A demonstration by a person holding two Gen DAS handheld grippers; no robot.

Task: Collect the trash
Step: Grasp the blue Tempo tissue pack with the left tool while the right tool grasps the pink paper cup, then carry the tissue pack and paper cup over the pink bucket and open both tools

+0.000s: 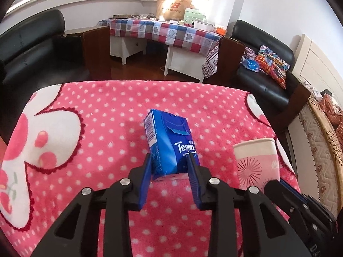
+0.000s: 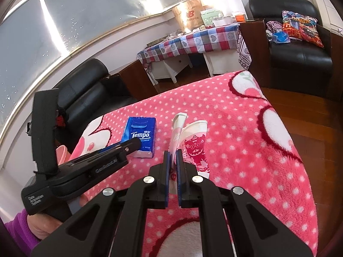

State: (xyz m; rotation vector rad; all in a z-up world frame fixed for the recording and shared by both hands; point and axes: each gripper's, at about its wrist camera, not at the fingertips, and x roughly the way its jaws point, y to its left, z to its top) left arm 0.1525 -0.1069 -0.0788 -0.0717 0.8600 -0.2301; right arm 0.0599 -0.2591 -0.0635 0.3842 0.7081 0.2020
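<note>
Tissue pack between left gripper jaws, pads touching sides.

Counter covered by fluffy pink blanket, white polka dots, big white flower shapes with dark red outlines toward its edges. Blue Tempo tissue pack lies on blanket, near end between fingers of left hand-held gripper. Pink-and-white paper cup just right of that gripper, crushed flat, pinched in right hand-held gripper; whether it rests on blanket unclear.
</note>
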